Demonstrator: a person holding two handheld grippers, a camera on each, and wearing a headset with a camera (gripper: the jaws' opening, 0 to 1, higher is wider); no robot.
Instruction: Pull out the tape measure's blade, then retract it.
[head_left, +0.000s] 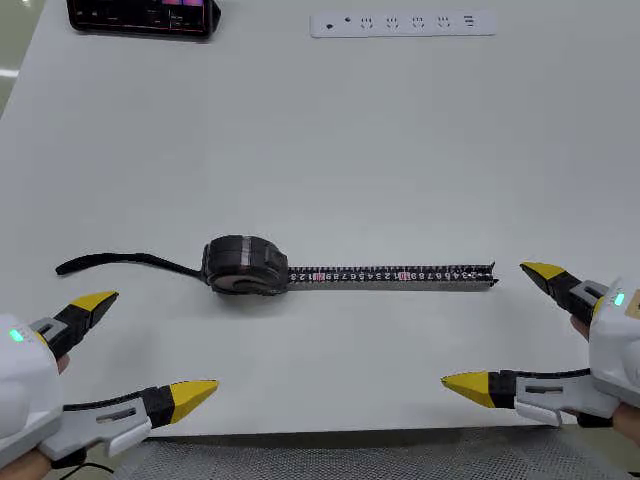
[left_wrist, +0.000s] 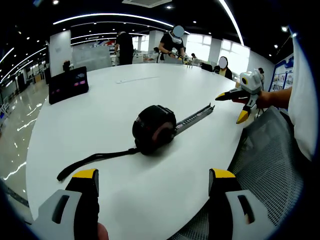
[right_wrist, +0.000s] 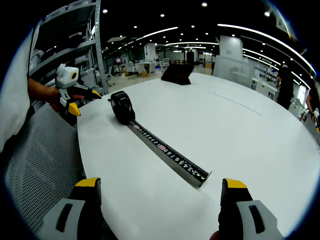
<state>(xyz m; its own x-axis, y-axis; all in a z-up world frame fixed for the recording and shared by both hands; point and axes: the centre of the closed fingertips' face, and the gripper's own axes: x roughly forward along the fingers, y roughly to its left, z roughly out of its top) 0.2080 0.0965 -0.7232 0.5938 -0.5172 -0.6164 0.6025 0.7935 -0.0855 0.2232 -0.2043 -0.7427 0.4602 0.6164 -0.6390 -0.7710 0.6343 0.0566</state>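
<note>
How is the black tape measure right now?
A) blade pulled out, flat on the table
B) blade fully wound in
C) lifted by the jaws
A: the black tape measure has its numbered blade stretched out flat on the white table.

Tape measure (head_left: 243, 266) lies on table (head_left: 400, 150); blade (head_left: 390, 275) extends right.
</note>
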